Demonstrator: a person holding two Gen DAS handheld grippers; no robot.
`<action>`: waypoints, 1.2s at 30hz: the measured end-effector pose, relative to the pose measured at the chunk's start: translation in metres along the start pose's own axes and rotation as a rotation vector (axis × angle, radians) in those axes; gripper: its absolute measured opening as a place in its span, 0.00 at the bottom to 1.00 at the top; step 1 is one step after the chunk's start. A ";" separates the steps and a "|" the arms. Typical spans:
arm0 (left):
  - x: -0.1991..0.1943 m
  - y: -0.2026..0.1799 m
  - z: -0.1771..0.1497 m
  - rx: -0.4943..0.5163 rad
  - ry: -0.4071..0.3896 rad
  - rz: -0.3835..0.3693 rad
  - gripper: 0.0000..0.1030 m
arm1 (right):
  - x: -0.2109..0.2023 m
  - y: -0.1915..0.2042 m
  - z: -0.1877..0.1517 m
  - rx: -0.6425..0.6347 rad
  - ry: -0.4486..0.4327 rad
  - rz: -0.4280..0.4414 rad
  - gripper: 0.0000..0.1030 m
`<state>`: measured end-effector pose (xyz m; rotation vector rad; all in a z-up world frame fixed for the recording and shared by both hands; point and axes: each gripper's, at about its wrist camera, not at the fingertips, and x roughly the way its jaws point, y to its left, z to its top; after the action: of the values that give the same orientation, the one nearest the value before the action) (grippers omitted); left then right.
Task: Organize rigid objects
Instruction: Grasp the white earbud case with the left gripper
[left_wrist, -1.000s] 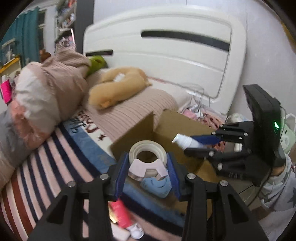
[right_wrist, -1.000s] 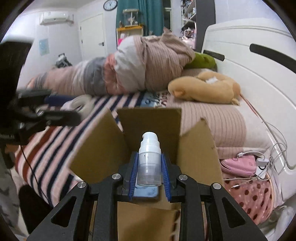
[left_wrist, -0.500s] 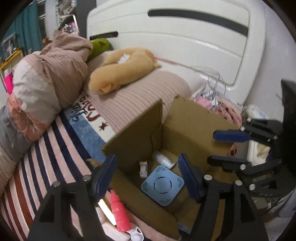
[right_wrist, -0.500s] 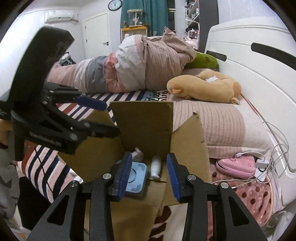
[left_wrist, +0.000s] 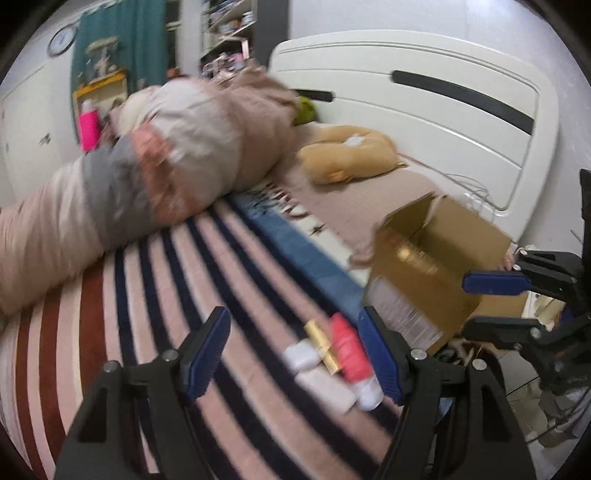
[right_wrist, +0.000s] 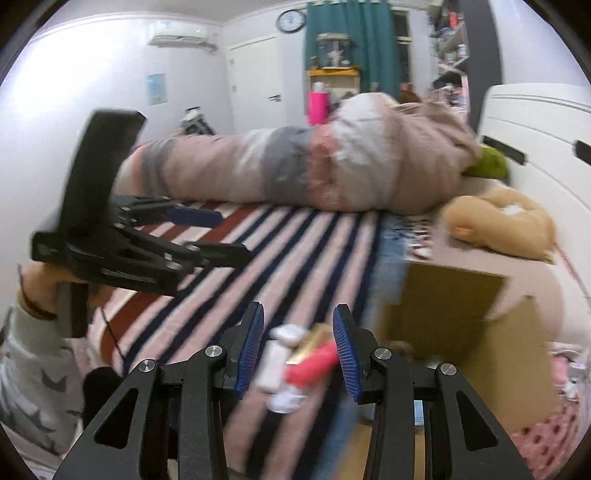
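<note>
An open cardboard box (left_wrist: 436, 266) stands on the striped bed at the right; it also shows in the right wrist view (right_wrist: 461, 332). Beside it lie a pink tube (left_wrist: 349, 349), a gold stick (left_wrist: 325, 347) and small white items (left_wrist: 301, 356); they also appear, blurred, in the right wrist view, with the pink tube (right_wrist: 314, 365) foremost. My left gripper (left_wrist: 295, 350) is open and empty, just above these items. My right gripper (right_wrist: 298, 350) is open and empty, close over the same items. The right gripper (left_wrist: 491, 302) shows in the left wrist view beside the box.
A rolled duvet (left_wrist: 147, 177) lies along the far side of the bed. A tan plush pillow (left_wrist: 347, 158) rests near the white headboard (left_wrist: 443, 107). The striped blanket (left_wrist: 166, 295) covers the bed. Pink items and cables lie right of the box.
Both grippers let go of their objects into the box, opened, and swung left away from it toward the small items on the blanket.
</note>
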<state>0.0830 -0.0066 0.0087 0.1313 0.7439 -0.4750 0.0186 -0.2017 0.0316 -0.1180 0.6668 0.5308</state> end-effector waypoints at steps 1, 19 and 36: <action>0.001 0.008 -0.009 -0.014 0.005 -0.002 0.67 | 0.008 0.011 -0.002 0.001 0.013 0.022 0.34; 0.075 0.060 -0.101 -0.121 0.114 -0.131 0.67 | 0.180 0.021 -0.085 0.067 0.379 -0.114 0.34; 0.197 0.013 -0.063 0.013 0.207 -0.372 0.48 | 0.170 0.006 -0.102 0.086 0.378 -0.022 0.30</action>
<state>0.1746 -0.0504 -0.1717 0.0533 0.9742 -0.8290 0.0704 -0.1506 -0.1527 -0.1465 1.0544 0.4620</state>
